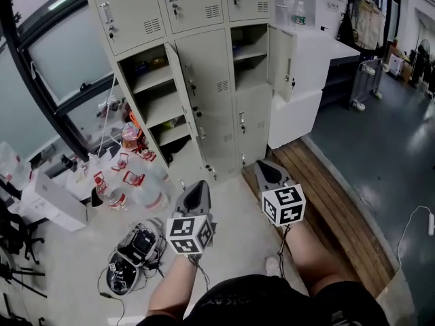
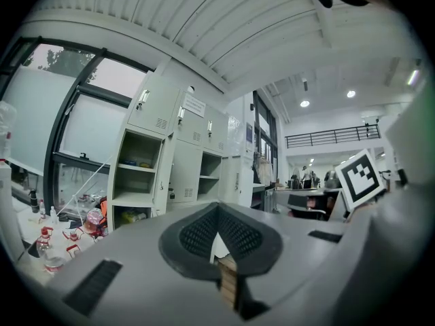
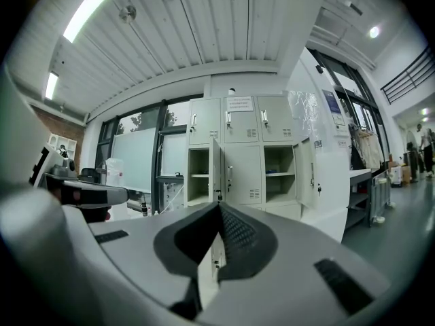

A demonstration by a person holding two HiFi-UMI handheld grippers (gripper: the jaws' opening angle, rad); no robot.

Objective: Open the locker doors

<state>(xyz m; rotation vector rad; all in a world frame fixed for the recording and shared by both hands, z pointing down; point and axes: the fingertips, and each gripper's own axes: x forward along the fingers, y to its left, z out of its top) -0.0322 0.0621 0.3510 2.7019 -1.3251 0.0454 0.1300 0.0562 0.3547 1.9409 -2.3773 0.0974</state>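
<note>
Nearest to me, the left gripper (image 1: 197, 189) has its jaws together with nothing between them; the right gripper (image 1: 267, 169) is the same, pads meeting at the tips, empty. Both point level toward the lockers (image 1: 204, 66), which stand well ahead of both grippers.

Just to the left of the left gripper, a group of bottles (image 1: 136, 182) stands on the floor; behind it and to the left lies a pile of cables (image 1: 132, 250). To the right of the right gripper runs a wooden strip (image 1: 340, 209).

Further ahead, two locker doors hang open; one open door (image 1: 282, 60) is ahead and right of the right gripper. The top row of doors (image 1: 194, 2) is closed.

I judge these risks: closed jaws cannot catch a handle, so they may only push the door; a wide swing left may knock the bottles; an open door may be hit on approach.
</note>
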